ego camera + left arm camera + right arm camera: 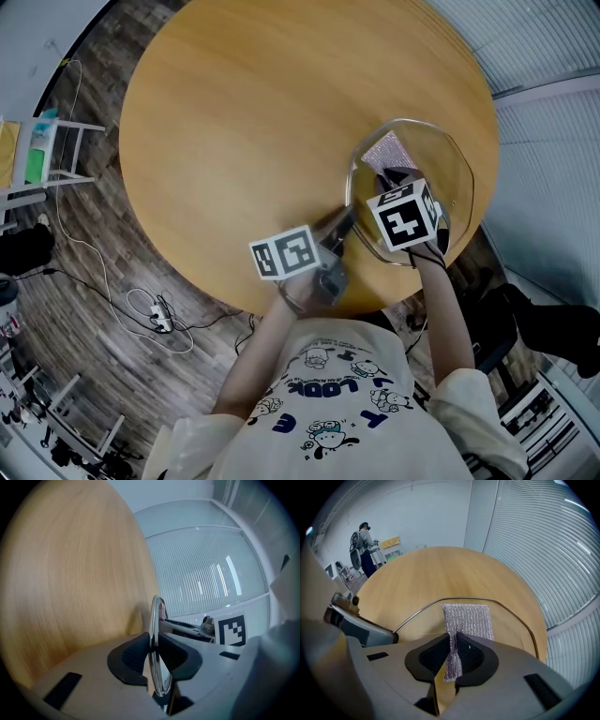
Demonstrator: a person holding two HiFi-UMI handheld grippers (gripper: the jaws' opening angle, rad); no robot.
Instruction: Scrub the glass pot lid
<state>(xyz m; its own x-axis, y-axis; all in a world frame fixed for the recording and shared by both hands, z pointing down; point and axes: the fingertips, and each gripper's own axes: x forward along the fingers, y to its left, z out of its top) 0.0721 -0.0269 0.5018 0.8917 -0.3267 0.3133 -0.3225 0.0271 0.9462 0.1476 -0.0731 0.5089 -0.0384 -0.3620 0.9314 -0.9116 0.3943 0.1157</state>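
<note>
Both grippers are loaded. The left gripper (153, 657) pinches the metal rim of the glass pot lid (156, 616), likely to steady it at the near edge of the table (253, 122). The right gripper (453, 656) clamps a silver scrub pad (469, 619), laid against the glass for rubbing.

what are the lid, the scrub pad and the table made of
Lid: clear glass, the table shows through it; shiny metal-looking rim. Scrub pad: silvery glittering woven mesh, likely metallic fibre. Table: pale matte wood grain, solid or veneer unclear.
</note>
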